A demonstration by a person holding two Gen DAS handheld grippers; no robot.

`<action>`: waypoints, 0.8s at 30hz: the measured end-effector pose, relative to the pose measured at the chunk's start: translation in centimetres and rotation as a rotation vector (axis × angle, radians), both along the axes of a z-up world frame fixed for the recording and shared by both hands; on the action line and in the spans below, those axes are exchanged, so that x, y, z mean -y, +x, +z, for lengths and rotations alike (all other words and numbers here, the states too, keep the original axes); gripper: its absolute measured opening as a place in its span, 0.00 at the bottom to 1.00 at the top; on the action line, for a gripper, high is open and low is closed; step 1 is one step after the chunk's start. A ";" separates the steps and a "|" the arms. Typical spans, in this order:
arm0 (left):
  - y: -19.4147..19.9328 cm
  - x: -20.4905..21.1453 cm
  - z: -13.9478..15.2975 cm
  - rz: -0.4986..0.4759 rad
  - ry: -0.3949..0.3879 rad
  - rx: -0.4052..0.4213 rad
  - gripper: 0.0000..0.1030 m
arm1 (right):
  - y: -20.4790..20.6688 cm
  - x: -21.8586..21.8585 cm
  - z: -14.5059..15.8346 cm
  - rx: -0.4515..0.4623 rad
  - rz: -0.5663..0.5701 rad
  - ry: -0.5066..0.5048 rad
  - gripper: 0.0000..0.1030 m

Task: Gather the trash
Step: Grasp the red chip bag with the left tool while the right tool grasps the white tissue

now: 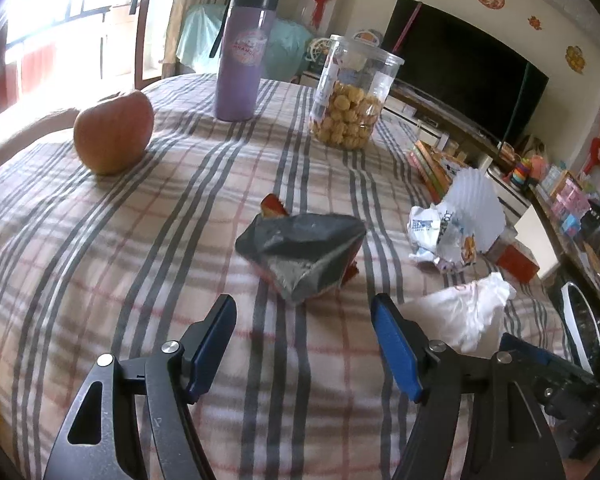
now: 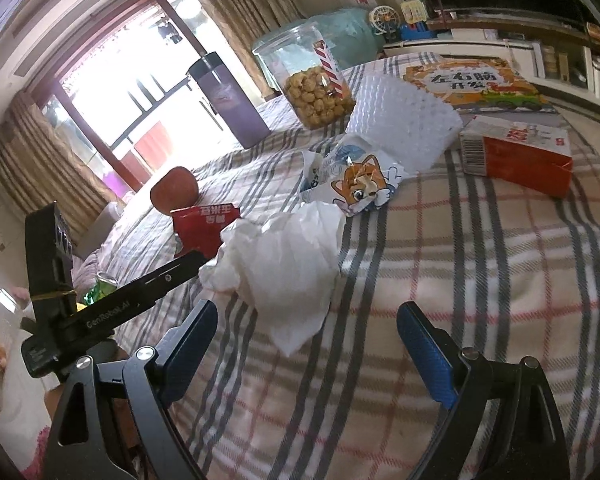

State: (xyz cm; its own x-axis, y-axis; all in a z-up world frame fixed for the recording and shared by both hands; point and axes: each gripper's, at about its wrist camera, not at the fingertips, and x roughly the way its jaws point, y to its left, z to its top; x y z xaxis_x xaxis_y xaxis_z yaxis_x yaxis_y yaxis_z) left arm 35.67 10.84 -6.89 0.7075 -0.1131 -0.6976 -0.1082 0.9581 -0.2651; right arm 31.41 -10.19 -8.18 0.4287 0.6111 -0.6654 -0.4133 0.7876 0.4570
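A crumpled silver and dark snack wrapper (image 1: 300, 248) with a red inside lies on the plaid tablecloth (image 1: 140, 280). My left gripper (image 1: 303, 300) stands open just in front of it, with nothing between its blue pads. To its right lie a white tissue (image 1: 460, 312), a crumpled cartoon wrapper (image 1: 440, 236) and a white foam net (image 1: 480, 200). In the right wrist view my right gripper (image 2: 307, 310) is open, its tips at the near edge of the tissue (image 2: 284, 268). Beyond are the cartoon wrapper (image 2: 356, 184), the foam net (image 2: 404, 128) and the red wrapper (image 2: 204, 224).
An apple (image 1: 114, 132), a purple bottle (image 1: 240, 60) and a clear jar of snacks (image 1: 350, 96) stand further back. A red box (image 2: 516, 152) and a picture book (image 2: 472, 84) lie at the right. The table edge drops off near a green can (image 2: 100, 290) below.
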 end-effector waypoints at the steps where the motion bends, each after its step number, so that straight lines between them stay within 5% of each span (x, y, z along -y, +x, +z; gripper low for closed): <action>1: 0.2 0.0 -0.2 0.001 -0.003 -0.001 0.67 | 0.2 -0.1 -0.1 -0.004 -0.001 0.002 0.89; 7: 0.7 -0.2 -0.4 0.014 -0.028 0.045 0.65 | 0.9 -0.6 -0.4 -0.003 0.012 0.014 0.86; 10: 1.0 0.2 -0.6 -0.004 -0.014 0.046 0.46 | 1.0 -0.8 -0.4 -0.001 0.021 0.021 0.75; 15: 1.4 0.5 -0.9 -0.039 -0.021 0.047 0.21 | 0.7 -1.2 -0.4 0.004 0.034 0.004 0.28; 18: 0.9 0.6 -0.5 -0.045 -0.016 0.066 0.10 | 0.3 -0.9 -0.1 0.021 0.033 0.006 0.22; 24: -1.4 1.3 -0.1 -0.059 -0.011 0.069 0.07 | -1.0 0.0 1.1 0.050 0.046 0.018 0.20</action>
